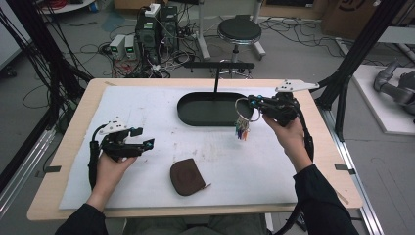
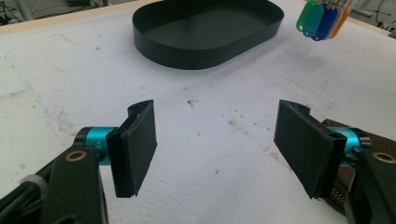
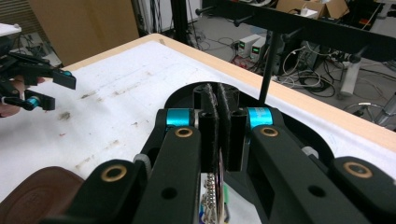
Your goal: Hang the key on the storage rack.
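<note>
Black right tool [image 1: 255, 104], right of centre in high view, jaws clamped on key ring [image 1: 246, 108]; coloured tags [image 1: 242, 131] dangle beside black tray [image 1: 195, 113]. We see left tool [image 1: 143, 137] lower left, jaws spread, empty. Brown pouch [image 1: 186, 177] on table [image 1: 73, 127], bottom centre.

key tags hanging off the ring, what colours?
Green, blue, white and orange key tags, clearest in the left gripper view.

This is a robotics lab. Behind the table [image 1: 68, 142], power supplies [image 1: 123, 46] stand among tangled cables [image 1: 93, 49] on the grey floor, near a round stool [image 1: 239, 30]. Black frame beams [image 1: 364, 44] rise beside the table.
</note>
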Demonstrator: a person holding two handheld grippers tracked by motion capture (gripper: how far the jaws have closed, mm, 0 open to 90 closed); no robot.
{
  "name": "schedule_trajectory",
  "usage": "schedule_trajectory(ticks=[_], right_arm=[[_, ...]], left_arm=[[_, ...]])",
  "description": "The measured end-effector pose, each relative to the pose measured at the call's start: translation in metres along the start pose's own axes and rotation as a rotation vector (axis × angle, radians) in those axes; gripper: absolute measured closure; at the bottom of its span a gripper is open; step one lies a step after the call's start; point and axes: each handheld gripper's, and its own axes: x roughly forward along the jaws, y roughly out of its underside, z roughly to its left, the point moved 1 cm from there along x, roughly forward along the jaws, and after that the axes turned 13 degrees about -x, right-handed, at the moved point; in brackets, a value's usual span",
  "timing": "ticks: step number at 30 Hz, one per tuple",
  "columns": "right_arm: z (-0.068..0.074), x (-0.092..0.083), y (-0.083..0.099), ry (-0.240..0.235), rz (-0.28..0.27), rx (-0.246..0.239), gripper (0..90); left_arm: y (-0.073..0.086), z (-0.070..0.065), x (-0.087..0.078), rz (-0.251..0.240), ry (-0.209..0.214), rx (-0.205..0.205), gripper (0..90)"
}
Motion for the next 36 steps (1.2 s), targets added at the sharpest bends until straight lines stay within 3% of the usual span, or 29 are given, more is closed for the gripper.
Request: schedule_trajectory(ticks=[21,36], right_arm=[[-0.021,-0.002,-0.023,0.039,-0.034,-0.006,87.8],[-0.040,0.008,-0.033,0.068,-0.049,-0.005,87.9]], left_arm=[[0.000,0.000,0.000,0.004,0.001,0.002,29.7],[0.001,0.001,0.000,0.008,-0.001,0.002,29.7]])
